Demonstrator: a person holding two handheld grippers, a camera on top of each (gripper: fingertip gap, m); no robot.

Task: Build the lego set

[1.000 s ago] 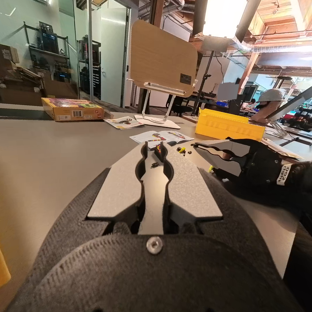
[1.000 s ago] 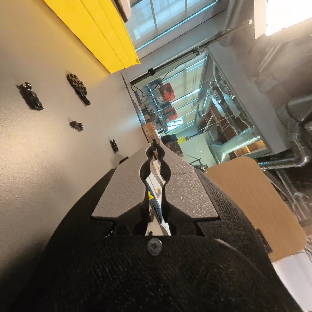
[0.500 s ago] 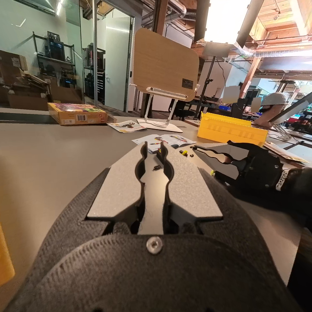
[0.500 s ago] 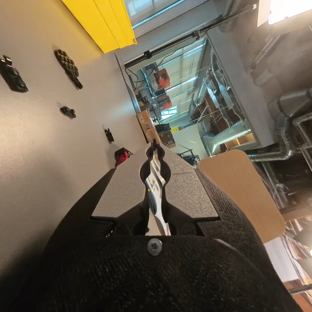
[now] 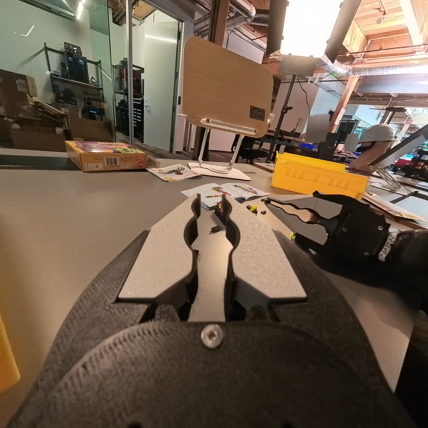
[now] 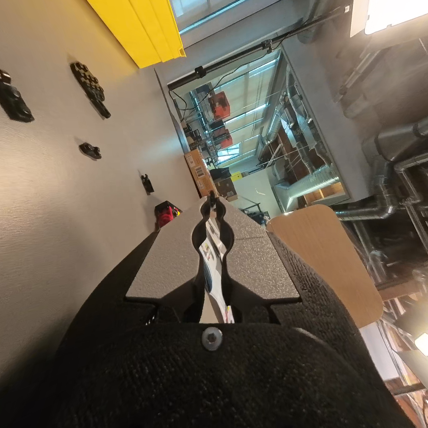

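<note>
- My left gripper [image 5: 210, 200] hovers low over the grey worktop [image 5: 69, 220], its fingers [image 5: 171, 250] parted with a clear gap between the tips and nothing held.
- Just past those tips sits a small black-and-red lego assembly [image 5: 220, 209], with a tiny black piece [image 5: 215, 228] lying on the worktop nearer to me, seen through the gap.
- My right gripper [image 6: 212, 201] is rolled onto its side; its fingers [image 6: 252, 261] are pinched nearly together on a small black lego part [image 6: 211, 196] at the very tips.
- In the right wrist view, loose black pieces lie apart on the worktop: a studded plate [image 6: 90, 89], a chunky brick [image 6: 14, 99], a small rounded bit [image 6: 90, 150] and a clip [image 6: 147, 183].
- An open instruction booklet [image 5: 229, 194] lies just beyond the assembly, a yellow bin [image 5: 317, 178] to its right, the yellow set box [image 5: 104, 155] far left, a wooden book stand [image 5: 227, 88] behind.
</note>
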